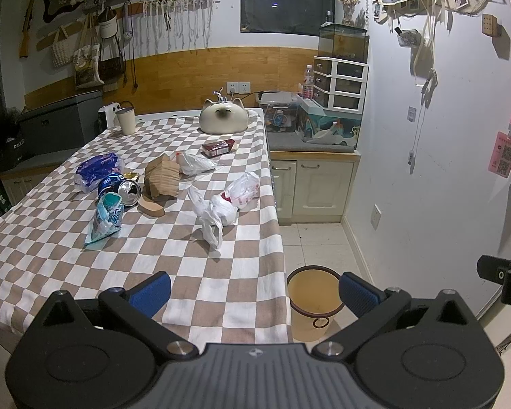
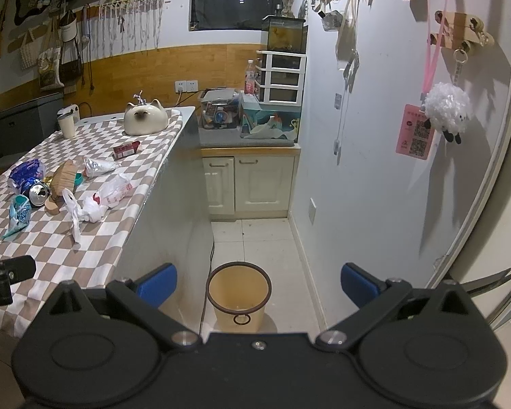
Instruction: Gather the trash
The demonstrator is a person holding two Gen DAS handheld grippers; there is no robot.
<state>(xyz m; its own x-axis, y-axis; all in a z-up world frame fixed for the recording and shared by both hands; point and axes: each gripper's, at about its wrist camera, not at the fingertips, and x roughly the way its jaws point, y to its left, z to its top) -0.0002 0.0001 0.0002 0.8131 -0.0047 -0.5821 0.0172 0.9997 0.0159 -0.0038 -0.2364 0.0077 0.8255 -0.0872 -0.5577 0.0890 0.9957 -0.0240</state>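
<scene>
Trash (image 1: 207,211) mid-table (image 1: 221,293), clear of edges

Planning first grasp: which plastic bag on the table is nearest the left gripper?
The knotted white bag, nearest the table's front edge; the red-printed bag and clear bag lie farther back.

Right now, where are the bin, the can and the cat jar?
bin (image 2: 238,293): right wrist view, inner wall.
can (image 1: 128,191): left wrist view, silver top end.
cat jar (image 1: 224,119): left wrist view, front face.
</scene>
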